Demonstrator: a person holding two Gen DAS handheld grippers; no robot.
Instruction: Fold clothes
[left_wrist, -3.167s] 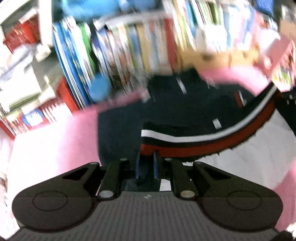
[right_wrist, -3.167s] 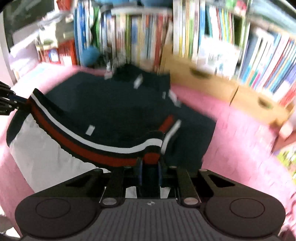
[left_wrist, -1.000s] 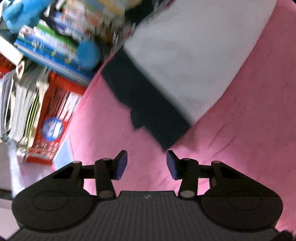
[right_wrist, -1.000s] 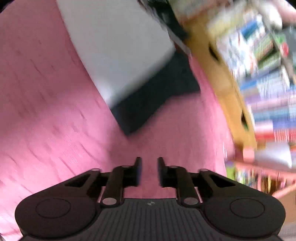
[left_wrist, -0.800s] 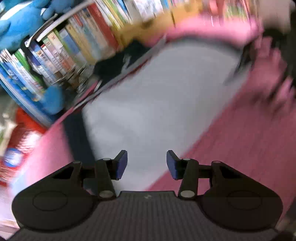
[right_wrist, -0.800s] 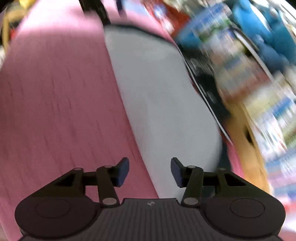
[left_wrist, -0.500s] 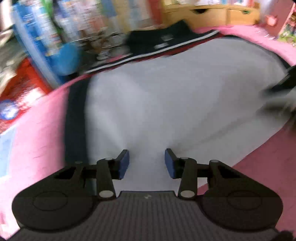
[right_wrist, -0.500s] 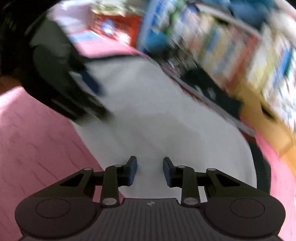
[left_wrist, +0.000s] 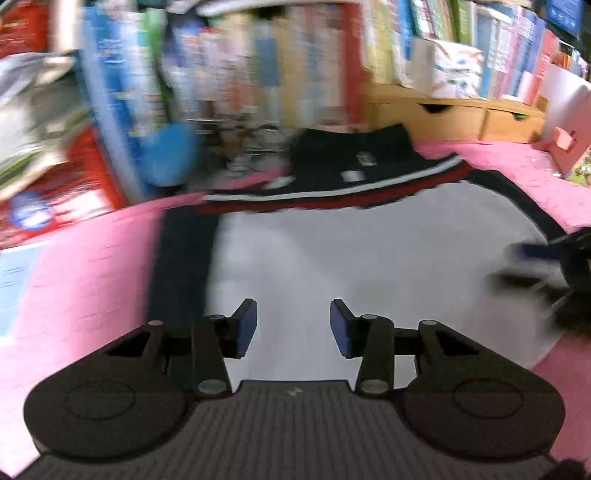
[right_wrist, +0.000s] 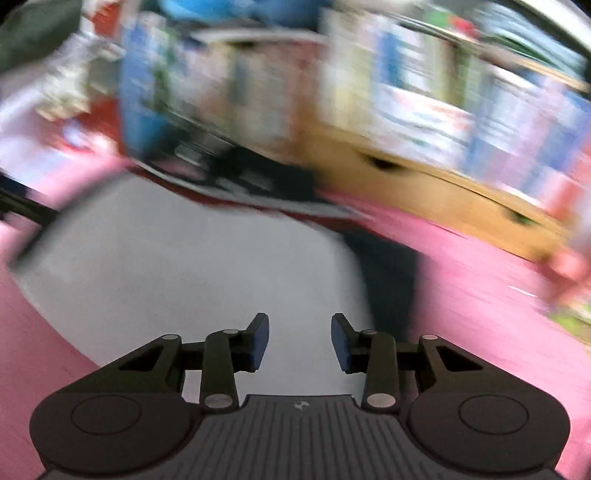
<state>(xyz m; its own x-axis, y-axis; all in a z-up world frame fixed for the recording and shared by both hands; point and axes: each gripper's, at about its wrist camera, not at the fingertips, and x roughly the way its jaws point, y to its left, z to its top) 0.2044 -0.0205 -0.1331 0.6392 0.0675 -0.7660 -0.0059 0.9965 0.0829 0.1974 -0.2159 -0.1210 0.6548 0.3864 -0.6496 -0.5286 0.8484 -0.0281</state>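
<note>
My left gripper (left_wrist: 293, 325) hangs with its blue-padded jaws spread wide and nothing between them, pointed across the near edge of the folded garment (left_wrist: 351, 266). My right gripper (right_wrist: 300, 341) is just as wide open and just as empty, poised over the same near edge further right; its dark body shows blurred at the right edge of the left wrist view (left_wrist: 554, 273).

The garment lies flat on the pink bed cover (left_wrist: 85, 266), white panel up, navy bands down both sides and a red, white and navy stripe along its far edge, with a dark collar part beyond that. Behind the far edge of the cover I see packed bookshelves (left_wrist: 258, 62), a blue ball (left_wrist: 166, 155) and wooden drawers (left_wrist: 461, 116). The right view is heavily smeared.

Three seconds back both grippers were clamped on the striped hem, carrying it over; half a second ago the jaws were already open over the white panel.
</note>
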